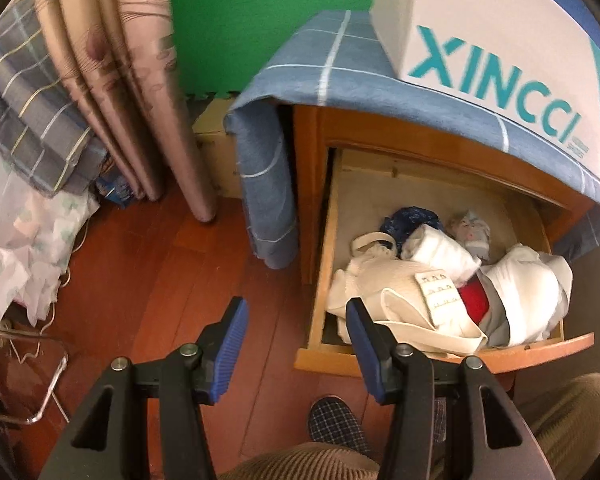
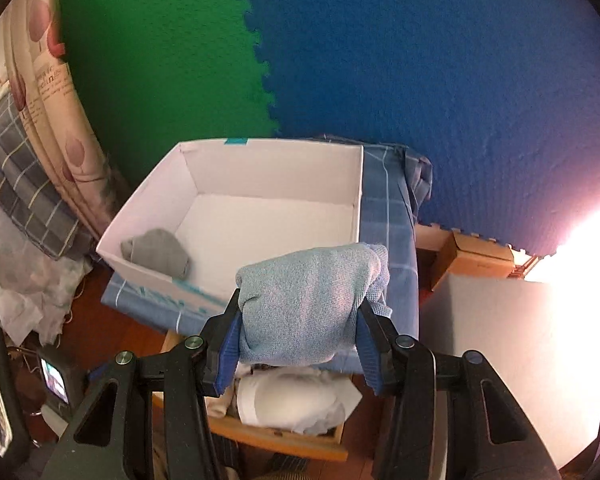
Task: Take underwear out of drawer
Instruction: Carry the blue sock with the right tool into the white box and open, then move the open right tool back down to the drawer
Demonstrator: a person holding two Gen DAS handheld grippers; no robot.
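Observation:
The wooden drawer (image 1: pixel 324 264) stands pulled open, with white underwear (image 1: pixel 396 292), a dark blue piece (image 1: pixel 412 218), a red piece (image 1: pixel 474 300) and other folded white pieces inside. My left gripper (image 1: pixel 296 322) is open and empty, above the floor beside the drawer's left front corner. My right gripper (image 2: pixel 300 316) is shut on a light blue folded underwear (image 2: pixel 308 300), held above the drawer (image 2: pixel 276 436), in front of the white box (image 2: pixel 236 168). A grey piece (image 2: pixel 156 252) lies in the box's left corner.
The white box (image 1: pixel 500 40) with teal lettering sits on the blue checked cloth (image 1: pixel 340 64) covering the nightstand. Curtains (image 1: pixel 132 92) and bedding (image 1: pixel 28 128) stand to the left. A slippered foot (image 1: pixel 336 424) and my knee are below. A cardboard box (image 2: pixel 472 252) sits at the right.

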